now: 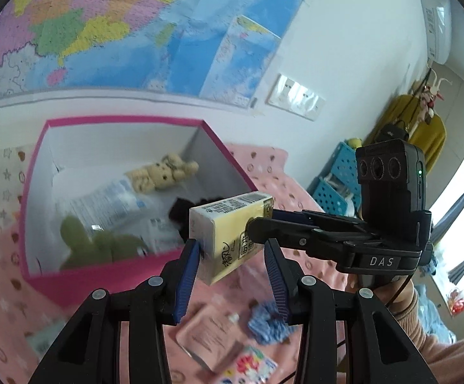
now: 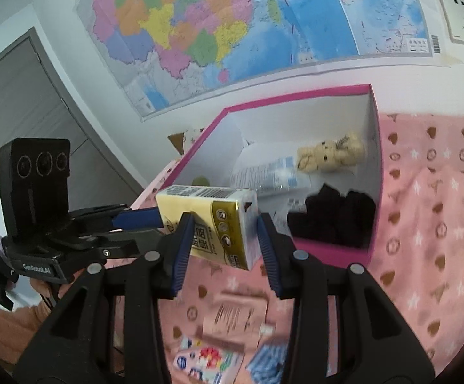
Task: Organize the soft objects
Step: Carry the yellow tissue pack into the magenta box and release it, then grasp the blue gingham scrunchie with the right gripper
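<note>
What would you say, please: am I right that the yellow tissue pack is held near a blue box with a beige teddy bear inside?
Not quite: the box is pink, not blue, as the right wrist view shows. The rest stands: the yellow tissue pack is held near it, and a beige teddy bear lies inside.

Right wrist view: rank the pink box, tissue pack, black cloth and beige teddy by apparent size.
1. pink box
2. tissue pack, though it is closest to the camera, so it may look oversized
3. black cloth, close to the pack in apparent size
4. beige teddy
</note>
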`<state>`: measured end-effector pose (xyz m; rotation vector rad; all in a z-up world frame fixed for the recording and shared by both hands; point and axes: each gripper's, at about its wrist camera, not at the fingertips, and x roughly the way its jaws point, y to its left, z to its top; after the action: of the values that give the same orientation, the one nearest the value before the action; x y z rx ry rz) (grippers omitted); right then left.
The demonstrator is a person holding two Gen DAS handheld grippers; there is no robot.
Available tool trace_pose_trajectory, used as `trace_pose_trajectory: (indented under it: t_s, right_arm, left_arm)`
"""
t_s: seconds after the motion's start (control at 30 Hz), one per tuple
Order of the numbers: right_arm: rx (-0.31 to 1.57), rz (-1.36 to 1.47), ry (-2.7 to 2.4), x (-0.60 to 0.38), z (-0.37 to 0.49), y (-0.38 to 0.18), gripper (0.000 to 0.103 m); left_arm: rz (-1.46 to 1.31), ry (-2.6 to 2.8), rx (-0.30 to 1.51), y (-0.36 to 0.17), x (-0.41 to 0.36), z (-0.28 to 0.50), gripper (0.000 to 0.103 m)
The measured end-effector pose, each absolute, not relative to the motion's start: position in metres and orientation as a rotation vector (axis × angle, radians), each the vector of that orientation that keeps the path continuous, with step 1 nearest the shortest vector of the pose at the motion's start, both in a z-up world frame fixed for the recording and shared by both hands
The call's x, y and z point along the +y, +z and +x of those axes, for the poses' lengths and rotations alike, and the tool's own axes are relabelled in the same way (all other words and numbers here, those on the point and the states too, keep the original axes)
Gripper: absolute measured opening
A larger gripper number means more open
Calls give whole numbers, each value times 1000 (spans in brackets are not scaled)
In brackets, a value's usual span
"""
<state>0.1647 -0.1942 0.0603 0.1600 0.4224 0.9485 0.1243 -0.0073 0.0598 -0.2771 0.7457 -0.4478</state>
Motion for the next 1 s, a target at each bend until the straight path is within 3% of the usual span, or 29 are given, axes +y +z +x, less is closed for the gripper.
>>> trace_pose_trajectory:
  t_s: [0.33, 0.5, 0.57, 1.0]
  right_arm:
    - [515, 158, 912, -171, 211, 59, 44]
    - [574, 133, 850, -160, 226, 52, 50]
    - [573, 129, 828, -160, 228, 51, 59]
    - [479, 117, 821, -188, 191, 49, 60]
  left_arm:
    - [-311, -388, 822, 42, 12, 169, 42]
    - [-339, -359, 875, 27, 17, 180, 42]
    - [-332, -317, 875, 24, 19, 182, 42]
    - [-262, -284, 816, 35, 13, 156, 44]
